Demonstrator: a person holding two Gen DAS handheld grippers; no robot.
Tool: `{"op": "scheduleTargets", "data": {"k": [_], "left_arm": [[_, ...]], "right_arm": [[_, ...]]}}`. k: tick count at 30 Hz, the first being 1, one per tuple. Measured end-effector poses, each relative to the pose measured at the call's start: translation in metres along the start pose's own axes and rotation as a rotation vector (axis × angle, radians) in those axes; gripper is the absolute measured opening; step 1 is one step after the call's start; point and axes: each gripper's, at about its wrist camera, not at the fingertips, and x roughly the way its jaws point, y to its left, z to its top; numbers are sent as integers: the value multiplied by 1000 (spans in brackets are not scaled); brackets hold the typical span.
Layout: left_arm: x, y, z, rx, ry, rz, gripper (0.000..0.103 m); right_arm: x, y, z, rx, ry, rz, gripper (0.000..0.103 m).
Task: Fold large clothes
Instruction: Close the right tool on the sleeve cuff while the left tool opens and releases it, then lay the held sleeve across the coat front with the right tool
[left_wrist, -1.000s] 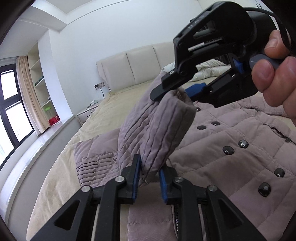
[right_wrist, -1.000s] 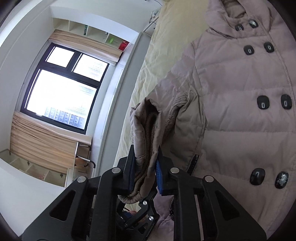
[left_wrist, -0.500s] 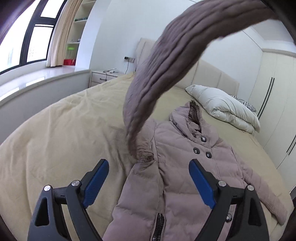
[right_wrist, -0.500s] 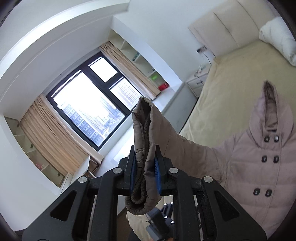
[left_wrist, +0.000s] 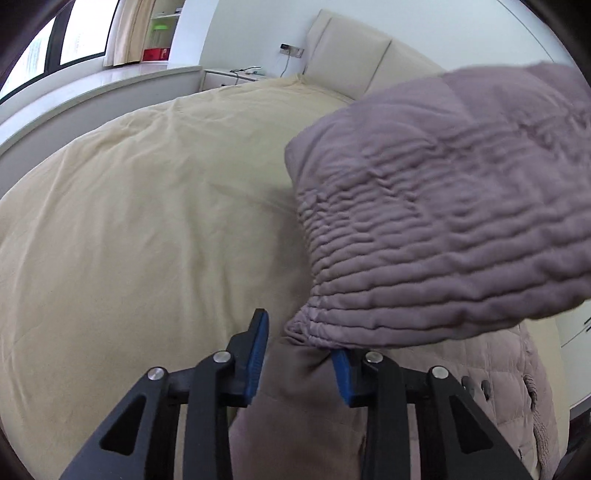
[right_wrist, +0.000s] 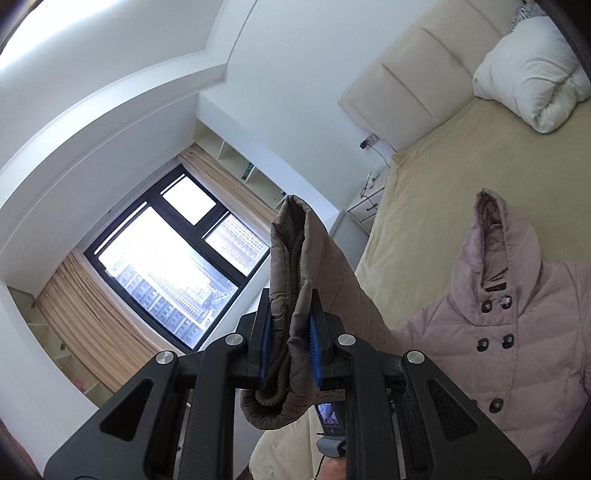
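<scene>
Coat (right_wrist: 517, 354) lies front-up on the bed (left_wrist: 147, 221), buttons showing, hood toward the headboard; one sleeve (right_wrist: 295, 295) is lifted clear of the bedding. Right gripper (right_wrist: 290, 347) clenched on the sleeve cuff, knit lining visible between the fingers (right_wrist: 316, 347); cuff held high, sleeve draping down to the shoulder. Left gripper (left_wrist: 299, 354) fingers parted, astride the fabric near the armhole seam; whether they touch cloth, cannot tell. Step in hand looks like the sleeve fold, early in the task; next move likely calls for carrying the cuff across the coat front and laying the sleeve flat, left gripper steadying the shoulder crease.
</scene>
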Motion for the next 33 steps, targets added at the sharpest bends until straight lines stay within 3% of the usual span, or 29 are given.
{"op": "scheduleTargets", "data": {"k": [3, 8, 15, 20, 23, 27, 30, 33], "left_arm": [[-1, 11, 2, -28, -16, 33, 33], [2, 25, -1, -73, -25, 59, 30], [6, 31, -3, -17, -30, 79, 30], [9, 30, 0, 28, -19, 103, 32], [3, 25, -2, 72, -20, 118, 36], [-21, 21, -14, 127, -3, 143, 45], [-49, 12, -15, 181, -85, 127, 46], [-54, -3, 7, 226, -145, 109, 46]], "right_arm": [[-10, -37, 2, 50, -22, -41, 16], [-26, -135, -13, 148, -24, -142, 16], [-14, -315, -80, 395, 5, -348, 16], [-8, -414, -136, 556, 14, -474, 16], [-16, -444, -154, 607, -9, -489, 16], [-21, -444, -159, 580, -18, -492, 16], [-16, -442, -159, 560, -6, -495, 16], [-14, -443, -165, 558, 2, -496, 16]]}}
